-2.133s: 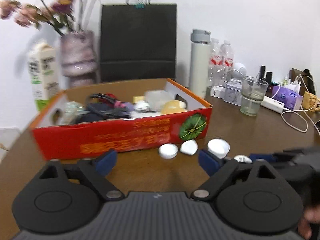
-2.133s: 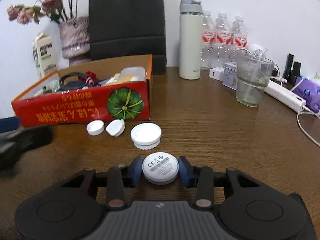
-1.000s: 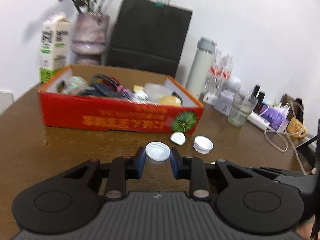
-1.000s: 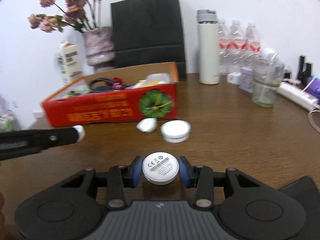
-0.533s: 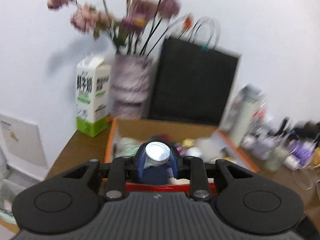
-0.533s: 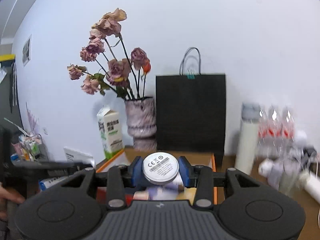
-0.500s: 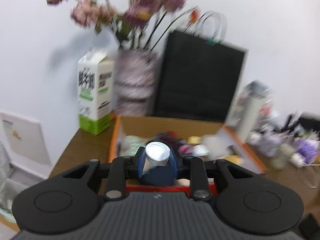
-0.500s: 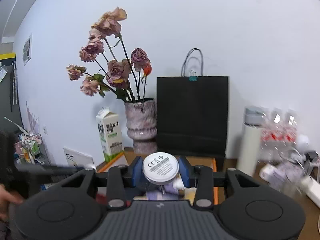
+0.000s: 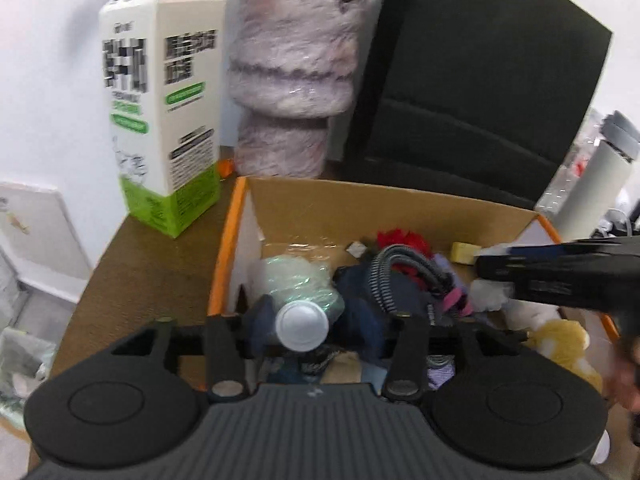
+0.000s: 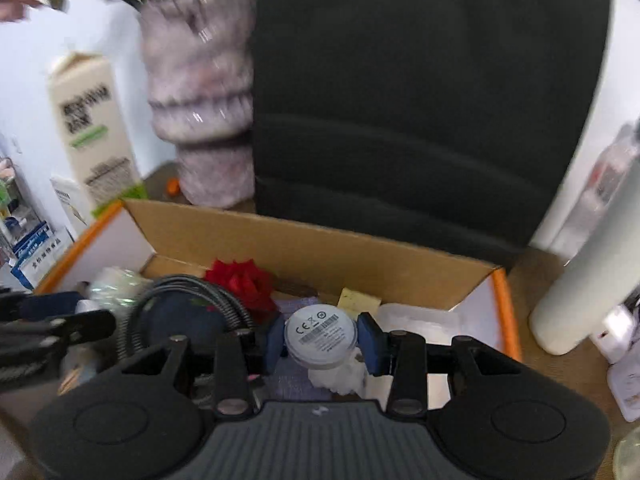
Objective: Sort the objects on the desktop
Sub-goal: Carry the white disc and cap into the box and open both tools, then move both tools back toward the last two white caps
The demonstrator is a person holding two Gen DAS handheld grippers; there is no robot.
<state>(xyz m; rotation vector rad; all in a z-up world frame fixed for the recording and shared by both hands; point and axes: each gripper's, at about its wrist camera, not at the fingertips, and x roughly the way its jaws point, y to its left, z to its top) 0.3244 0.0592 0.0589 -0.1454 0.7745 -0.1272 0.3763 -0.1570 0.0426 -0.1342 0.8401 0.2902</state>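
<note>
My left gripper [image 9: 312,322] hangs over the left end of the orange-rimmed cardboard box [image 9: 228,248]. Its jaws are opening. A white bottle cap [image 9: 303,327] sits between the blue pads, against the left one, with a gap to the right pad. My right gripper [image 10: 321,338] is shut on a round white device [image 10: 320,336] with a CE label, above the box's [image 10: 504,312] middle. In the left wrist view the right gripper [image 9: 560,272] reaches in from the right; in the right wrist view the left gripper [image 10: 52,328] shows at the left edge.
The box holds a grey coiled cable [image 9: 384,276], a red flower [image 9: 404,240], a clear bag [image 9: 296,276] and a yellow plush [image 9: 560,344]. Behind it stand a milk carton [image 9: 160,100], a furry vase [image 9: 292,80], a black paper bag [image 9: 460,100] and a white flask [image 10: 580,280].
Both grippers have travelled from the table front to above the box and tilted down over its contents. The left jaws have spread apart around the cap; the right still grips the device.
</note>
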